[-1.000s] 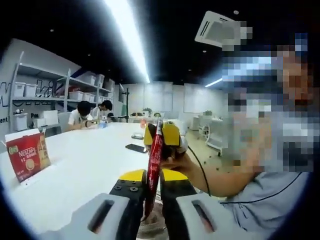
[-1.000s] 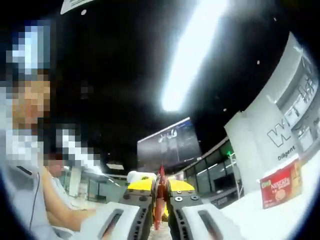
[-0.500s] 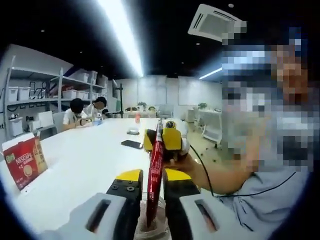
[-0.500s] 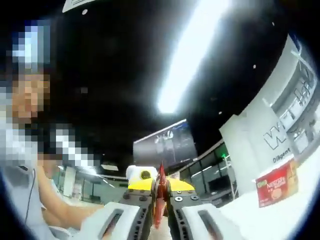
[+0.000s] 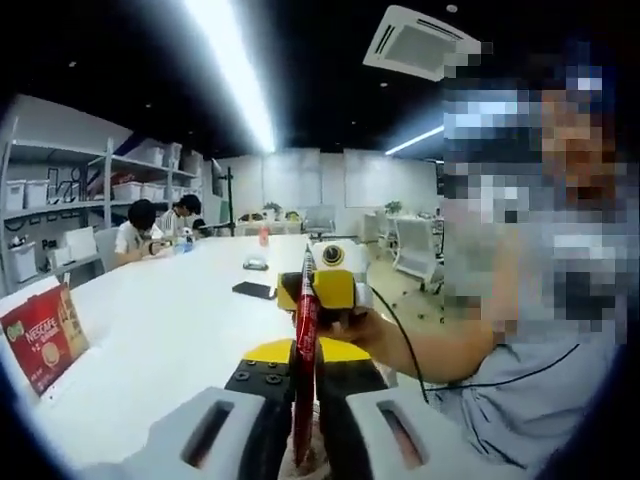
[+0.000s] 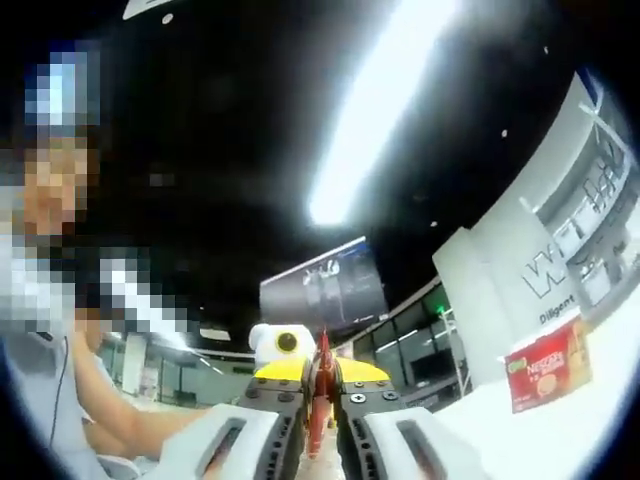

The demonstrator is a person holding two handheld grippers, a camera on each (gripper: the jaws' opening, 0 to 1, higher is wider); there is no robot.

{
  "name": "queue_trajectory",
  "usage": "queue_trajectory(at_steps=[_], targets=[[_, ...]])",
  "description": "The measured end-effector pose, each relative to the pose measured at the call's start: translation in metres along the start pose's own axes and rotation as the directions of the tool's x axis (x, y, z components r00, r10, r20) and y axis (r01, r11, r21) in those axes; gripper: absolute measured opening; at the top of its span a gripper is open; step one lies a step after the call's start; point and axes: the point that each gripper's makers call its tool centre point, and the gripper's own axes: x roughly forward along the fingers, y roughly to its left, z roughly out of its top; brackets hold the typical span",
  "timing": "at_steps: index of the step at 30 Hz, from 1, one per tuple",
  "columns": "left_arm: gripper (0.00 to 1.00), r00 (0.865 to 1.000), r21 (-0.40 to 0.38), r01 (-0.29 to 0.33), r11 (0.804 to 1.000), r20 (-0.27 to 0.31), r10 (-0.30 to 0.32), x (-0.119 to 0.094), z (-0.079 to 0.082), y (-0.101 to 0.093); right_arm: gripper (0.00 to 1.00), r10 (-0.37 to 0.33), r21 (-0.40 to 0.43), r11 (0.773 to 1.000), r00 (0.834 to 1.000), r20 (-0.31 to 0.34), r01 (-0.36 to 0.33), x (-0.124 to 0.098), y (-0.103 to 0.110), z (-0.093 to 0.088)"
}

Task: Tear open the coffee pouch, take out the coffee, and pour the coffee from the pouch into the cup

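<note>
Pouch (image 5: 305,350), red coffee stick, held upright and edge-on between both grippers: left gripper (image 5: 304,425) jaws clamped on its lower part, right gripper (image 6: 319,420) jaws clamped near its top, likely bracing both ends for the tear, above the white table (image 5: 170,340)

The left gripper (image 5: 304,400) clamps a red coffee pouch (image 5: 305,360) edge-on between its jaws. Just beyond, the right gripper (image 5: 318,290) pinches the pouch's upper end. A red coffee box (image 5: 42,336) stands near the white surface's (image 5: 170,340) left edge.
</note>
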Motion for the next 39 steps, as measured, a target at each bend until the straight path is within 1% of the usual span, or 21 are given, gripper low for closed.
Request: queue_trajectory(at_steps=[3, 4, 6, 9, 11, 13, 14, 15, 16, 19, 21, 22, 24, 25, 27, 31, 35, 36, 39], targets=[[0.09, 1.000, 0.020, 0.000, 1.000, -0.020, 0.000, 0.001, -0.001, -0.002, 0.13, 0.003, -0.009, 1.000, 1.000, 0.006, -0.003, -0.003, 0.000, 0.000], [0.09, 0.999, 0.029, 0.002, 1.000, -0.046, -0.001, 0.003, -0.003, -0.003, 0.15, 0.003, -0.016, 1.000, 1.000, 0.006, -0.003, -0.004, 0.000, -0.001], [0.08, 0.998, 0.036, 0.003, 0.999, -0.063, -0.001, 0.003, -0.003, -0.003, 0.18, 0.014, -0.032, 0.999, 1.000, 0.007, -0.014, -0.006, 0.005, -0.003], [0.08, 0.997, 0.038, 0.002, 0.999, -0.073, 0.001, 0.002, -0.004, -0.003, 0.19, 0.011, -0.041, 0.999, 1.000, 0.007, -0.011, -0.008, 0.002, -0.003], [0.08, 0.997, 0.039, -0.005, 0.999, -0.072, 0.008, 0.000, -0.004, -0.002, 0.18, 0.007, -0.029, 1.000, 1.000, 0.014, -0.007, -0.010, 0.000, -0.003], [0.08, 0.998, 0.036, -0.009, 0.999, -0.059, 0.011, -0.001, -0.003, -0.003, 0.16, 0.005, -0.019, 1.000, 1.000, 0.021, -0.005, -0.011, 0.000, -0.005], [0.08, 0.999, 0.036, -0.015, 0.999, -0.047, 0.016, -0.004, -0.002, -0.003, 0.12, -0.009, -0.015, 1.000, 1.000, 0.013, 0.009, -0.012, -0.002, -0.006], [0.08, 0.999, 0.036, -0.012, 0.999, -0.042, 0.014, -0.004, -0.001, -0.004, 0.11, -0.015, -0.007, 1.000, 1.000, 0.012, 0.015, -0.011, -0.004, -0.006], [0.09, 0.999, 0.037, -0.017, 0.999, -0.041, 0.019, -0.004, -0.002, -0.004, 0.10, -0.021, 0.018, 1.000, 1.000, 0.004, 0.021, -0.011, -0.005, -0.007], [0.12, 1.000, 0.041, -0.025, 0.999, -0.008, 0.025, -0.003, 0.000, -0.006, 0.10, -0.027, 0.005, 1.000, 1.000, 0.010, 0.027, -0.011, -0.001, -0.004], [0.13, 1.000, 0.026, -0.023, 0.999, 0.014, 0.022, -0.004, 0.003, -0.007, 0.10, -0.031, -0.004, 1.000, 0.999, 0.011, 0.031, -0.009, 0.003, -0.001], [0.14, 1.000, 0.021, -0.021, 1.000, 0.016, 0.021, -0.005, 0.003, -0.006, 0.10, -0.031, -0.006, 0.999, 0.999, 0.008, 0.031, -0.008, 0.004, -0.001], [0.15, 1.000, 0.013, -0.021, 1.000, 0.018, 0.021, -0.008, 0.003, -0.002, 0.10, -0.035, -0.039, 0.999, 0.999, -0.009, 0.034, -0.004, 0.010, 0.001], [0.16, 1.000, 0.016, -0.022, 1.000, 0.016, 0.022, -0.009, 0.001, -0.002, 0.10, -0.043, -0.065, 0.997, 0.998, -0.046, 0.040, -0.001, 0.010, -0.001], [0.16, 1.000, 0.018, -0.023, 1.000, 0.014, 0.023, -0.011, -0.001, -0.002, 0.10, -0.050, -0.083, 0.996, 0.995, -0.083, 0.043, 0.005, 0.012, -0.001], [0.15, 0.999, 0.019, -0.030, 0.999, 0.032, 0.029, -0.013, -0.002, -0.003, 0.10, -0.066, -0.090, 0.994, 0.992, -0.109, 0.057, 0.009, 0.015, -0.003], [0.16, 0.999, 0.022, -0.027, 0.999, 0.038, 0.026, -0.015, -0.003, -0.004, 0.10, -0.075, -0.109, 0.992, 0.990, -0.119, 0.062, 0.010, 0.017, 0.000], [0.16, 0.999, 0.022, -0.014, 1.000, 0.043, 0.013, -0.015, -0.003, -0.006, 0.10, -0.073, -0.107, 0.992, 0.990, -0.118, 0.060, 0.010, 0.018, 0.002], [0.15, 0.998, 0.011, -0.002, 1.000, 0.070, 0.001, -0.016, 0.001, -0.005, 0.10, -0.073, -0.106, 0.993, 0.991, -0.113, 0.061, 0.010, 0.019, 0.005]])
